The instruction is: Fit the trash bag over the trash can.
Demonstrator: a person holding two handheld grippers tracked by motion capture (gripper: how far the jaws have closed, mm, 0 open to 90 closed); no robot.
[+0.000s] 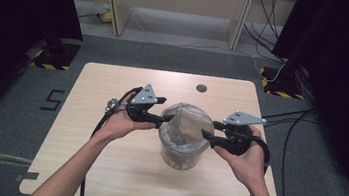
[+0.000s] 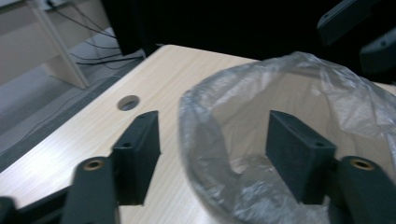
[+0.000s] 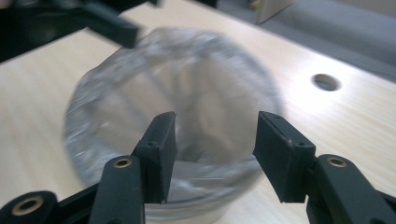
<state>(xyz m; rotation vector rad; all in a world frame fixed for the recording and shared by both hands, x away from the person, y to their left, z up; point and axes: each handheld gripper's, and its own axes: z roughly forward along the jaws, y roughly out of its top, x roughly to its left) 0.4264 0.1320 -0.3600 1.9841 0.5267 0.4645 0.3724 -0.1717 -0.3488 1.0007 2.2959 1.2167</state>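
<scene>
A clear round bin [image 1: 181, 154] lined with a translucent plastic bag [image 1: 187, 122] stands at the middle of the wooden table [image 1: 103, 170]. My left gripper [image 1: 167, 110] is at the bin's left rim. In the left gripper view its jaws [image 2: 215, 135] stand open on either side of the bag's edge [image 2: 187, 121], with the pads clear of the plastic. My right gripper [image 1: 209, 128] is at the right rim. In the right gripper view it [image 3: 215, 140] stands open over the bin's near wall [image 3: 201, 205], gripping nothing.
A round cable hole [image 1: 202, 88] lies in the table behind the bin. Beyond the table are a desk frame [image 1: 118, 5], floor cables [image 1: 273, 19] and dark curtains [image 1: 18, 3] on both sides. Cables trail from both grippers off the table's front.
</scene>
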